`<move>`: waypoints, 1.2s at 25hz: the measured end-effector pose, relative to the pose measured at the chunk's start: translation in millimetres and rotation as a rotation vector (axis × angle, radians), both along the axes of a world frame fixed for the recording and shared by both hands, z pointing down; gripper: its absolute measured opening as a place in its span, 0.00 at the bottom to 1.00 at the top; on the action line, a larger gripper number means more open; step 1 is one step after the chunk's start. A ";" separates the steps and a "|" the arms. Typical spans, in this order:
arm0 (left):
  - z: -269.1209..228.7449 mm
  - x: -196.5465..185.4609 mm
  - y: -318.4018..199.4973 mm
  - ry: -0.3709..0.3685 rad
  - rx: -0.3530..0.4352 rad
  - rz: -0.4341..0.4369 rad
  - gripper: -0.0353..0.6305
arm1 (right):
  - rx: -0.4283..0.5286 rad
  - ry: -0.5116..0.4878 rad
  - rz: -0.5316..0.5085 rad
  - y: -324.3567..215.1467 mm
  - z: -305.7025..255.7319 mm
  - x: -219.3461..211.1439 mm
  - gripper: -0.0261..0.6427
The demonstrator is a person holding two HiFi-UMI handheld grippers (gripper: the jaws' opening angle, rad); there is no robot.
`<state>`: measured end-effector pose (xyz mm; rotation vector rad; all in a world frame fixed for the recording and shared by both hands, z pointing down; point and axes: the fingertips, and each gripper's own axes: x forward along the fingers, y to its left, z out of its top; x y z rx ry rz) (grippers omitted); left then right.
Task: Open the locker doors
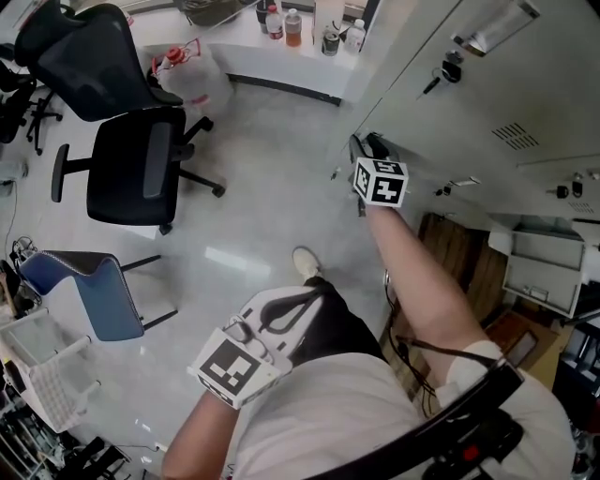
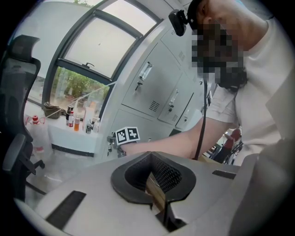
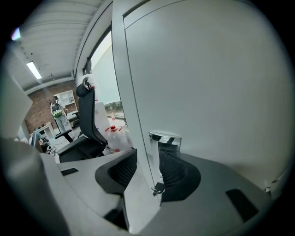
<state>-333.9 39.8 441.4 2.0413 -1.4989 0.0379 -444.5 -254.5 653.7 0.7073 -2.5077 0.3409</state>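
Note:
A bank of grey lockers (image 1: 441,112) fills the right of the head view. My right gripper (image 1: 364,150) reaches out to the free edge of a low locker door (image 1: 412,155). In the right gripper view that door's edge (image 3: 138,138) runs between the jaws of the right gripper (image 3: 148,154), with its chrome handle (image 3: 164,140) and a small key (image 3: 157,188) on the right side. The pads stand a little off the door, so the gripper is open. My left gripper (image 1: 295,305) hangs near my body with its jaws closed (image 2: 156,177) and empty.
A black office chair (image 1: 141,159), a blue chair (image 1: 89,291) and a white basket (image 1: 47,375) stand to the left. A counter with bottles (image 1: 291,23) and a water jug (image 1: 192,75) lie ahead. Open lower compartments (image 1: 544,267) are at the right.

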 end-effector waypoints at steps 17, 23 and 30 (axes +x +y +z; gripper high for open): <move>6.7 4.6 12.4 0.009 -0.017 -0.014 0.07 | -0.007 -0.014 0.064 5.9 1.7 2.9 0.21; 6.8 10.9 17.0 0.012 -0.006 -0.008 0.07 | -0.018 -0.014 0.057 32.5 2.0 17.7 0.23; 3.4 28.9 32.9 -0.001 0.012 0.022 0.07 | -0.017 -0.003 0.077 65.9 3.0 46.9 0.23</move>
